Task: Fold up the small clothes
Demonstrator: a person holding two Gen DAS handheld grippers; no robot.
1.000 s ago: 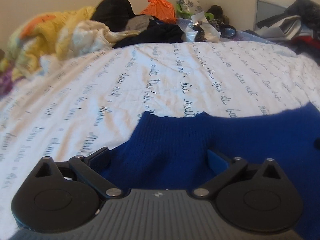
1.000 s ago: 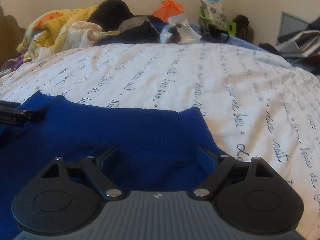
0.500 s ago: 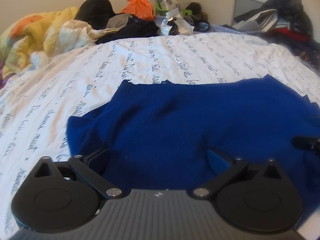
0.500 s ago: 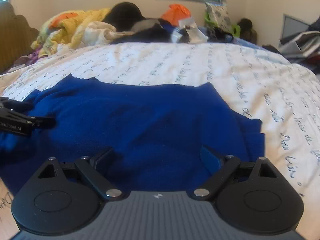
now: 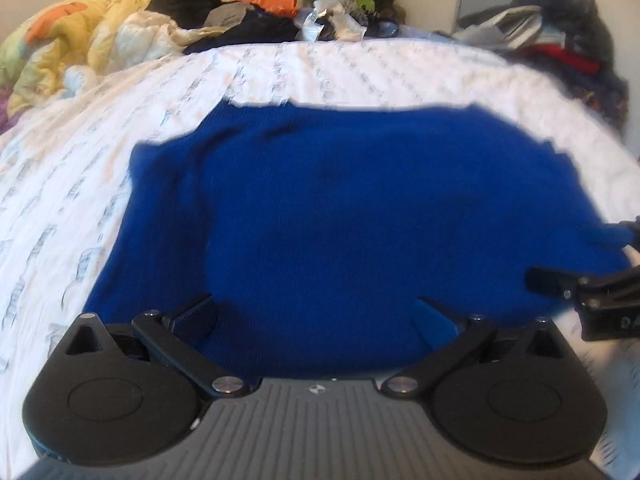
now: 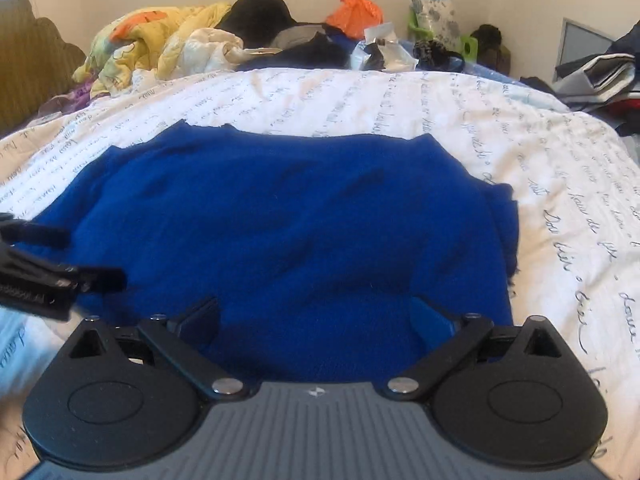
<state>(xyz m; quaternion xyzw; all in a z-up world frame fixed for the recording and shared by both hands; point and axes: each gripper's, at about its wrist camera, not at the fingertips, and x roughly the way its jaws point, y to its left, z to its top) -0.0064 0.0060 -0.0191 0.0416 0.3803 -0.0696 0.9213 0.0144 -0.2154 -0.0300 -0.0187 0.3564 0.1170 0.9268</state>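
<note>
Filling the middle of the left wrist view, a blue knit garment (image 5: 340, 220) lies flat on the script-printed bedsheet (image 5: 120, 128), with the left gripper (image 5: 316, 316) low over its near edge, jaws opening wide, gripping nothing. In the right wrist view the same garment (image 6: 288, 220) spreads across the centre, and the right gripper (image 6: 316, 316) at bottom centre is likewise opening, its pads clear of the cloth.

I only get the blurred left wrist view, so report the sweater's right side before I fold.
Observer: The blue sweater has its right edge on the white sheet, with a narrow flap, perhaps a sleeve, folded along it.
Operator: Now the right gripper.
Observer: The right gripper is opening its fingers; the sweater lies under the gap, unpinched.
Operator: Name what stands far left.
Observer: A brown scalloped furniture back, beside the yellow quilt.
</note>
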